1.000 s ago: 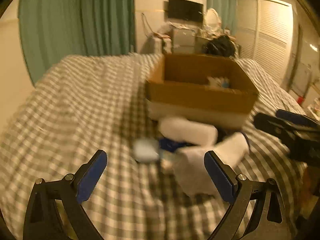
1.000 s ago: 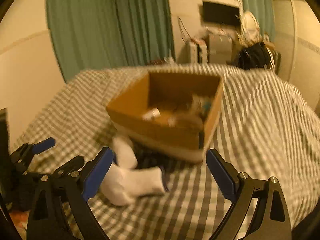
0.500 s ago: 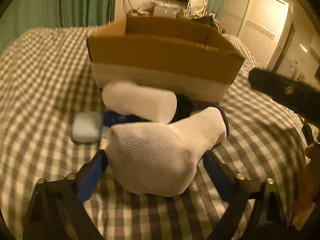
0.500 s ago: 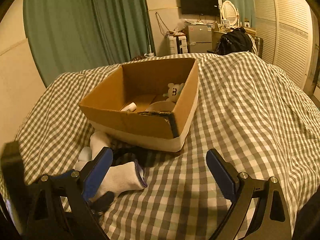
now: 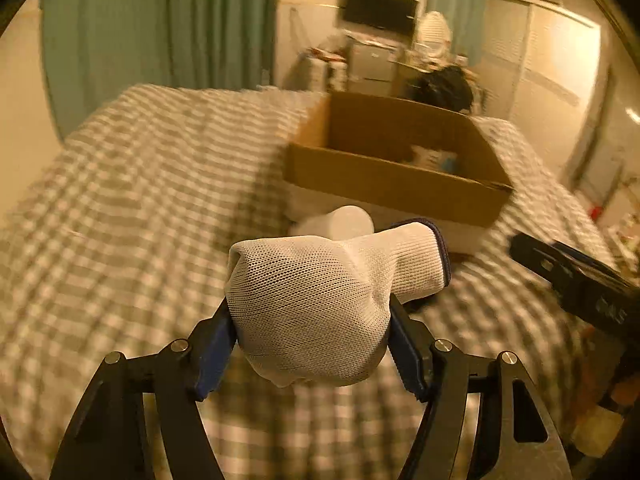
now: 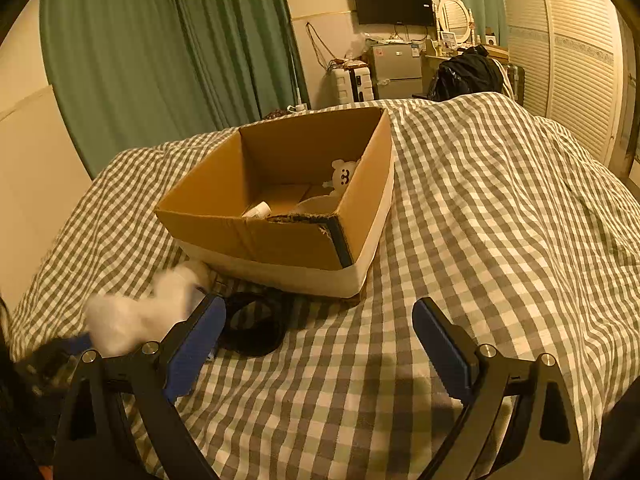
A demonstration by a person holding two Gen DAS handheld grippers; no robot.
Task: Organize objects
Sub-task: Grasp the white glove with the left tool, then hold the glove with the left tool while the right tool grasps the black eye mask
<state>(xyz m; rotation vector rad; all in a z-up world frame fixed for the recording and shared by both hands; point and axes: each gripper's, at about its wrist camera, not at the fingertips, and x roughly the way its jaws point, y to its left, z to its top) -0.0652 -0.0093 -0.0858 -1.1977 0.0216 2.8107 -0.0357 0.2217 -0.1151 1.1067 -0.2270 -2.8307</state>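
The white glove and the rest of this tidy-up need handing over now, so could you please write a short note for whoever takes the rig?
Left gripper: shut on the white glove, lifted off the checked bedspread.
Right gripper: open, holding nothing, low over the bedspread.
Cardboard box: open on the bed; a small white bear figure and a few other small items are inside.
Left to do: put the glove in the box, then the white cylinder and the black ring-shaped item lying in front of the box.
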